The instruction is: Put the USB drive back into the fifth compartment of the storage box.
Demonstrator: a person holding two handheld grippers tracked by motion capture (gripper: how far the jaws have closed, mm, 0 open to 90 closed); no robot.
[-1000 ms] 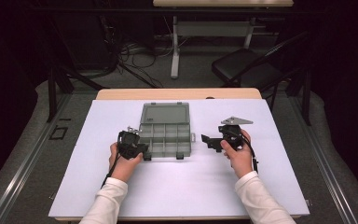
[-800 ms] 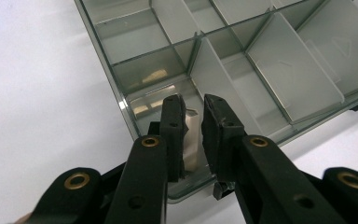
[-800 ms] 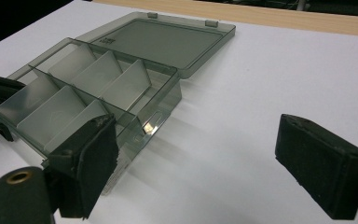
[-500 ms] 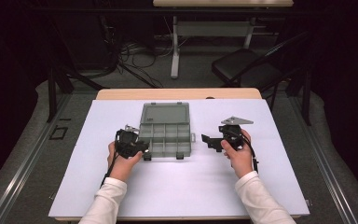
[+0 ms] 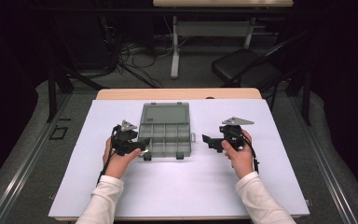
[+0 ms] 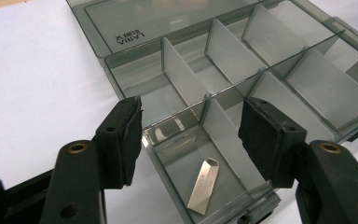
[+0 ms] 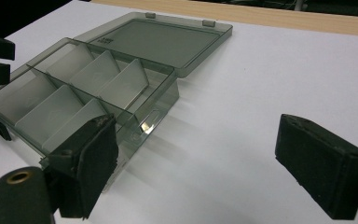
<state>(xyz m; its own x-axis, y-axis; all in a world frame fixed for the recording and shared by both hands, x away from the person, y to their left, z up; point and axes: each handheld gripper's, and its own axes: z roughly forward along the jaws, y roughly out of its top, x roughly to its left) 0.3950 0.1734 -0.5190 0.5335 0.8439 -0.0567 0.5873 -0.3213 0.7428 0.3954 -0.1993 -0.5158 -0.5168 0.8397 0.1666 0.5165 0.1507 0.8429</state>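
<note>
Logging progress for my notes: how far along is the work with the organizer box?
Done: the organizer box lies open, and a silver metal piece sits in its near corner compartment. In hand: nothing; the left gripper and right gripper are open. Left: possibly closing the lid.

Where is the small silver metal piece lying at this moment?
In the left gripper view, the silver metal piece lies in the corner compartment of the open organiser box nearest the camera, between the open left gripper jaws.
</note>
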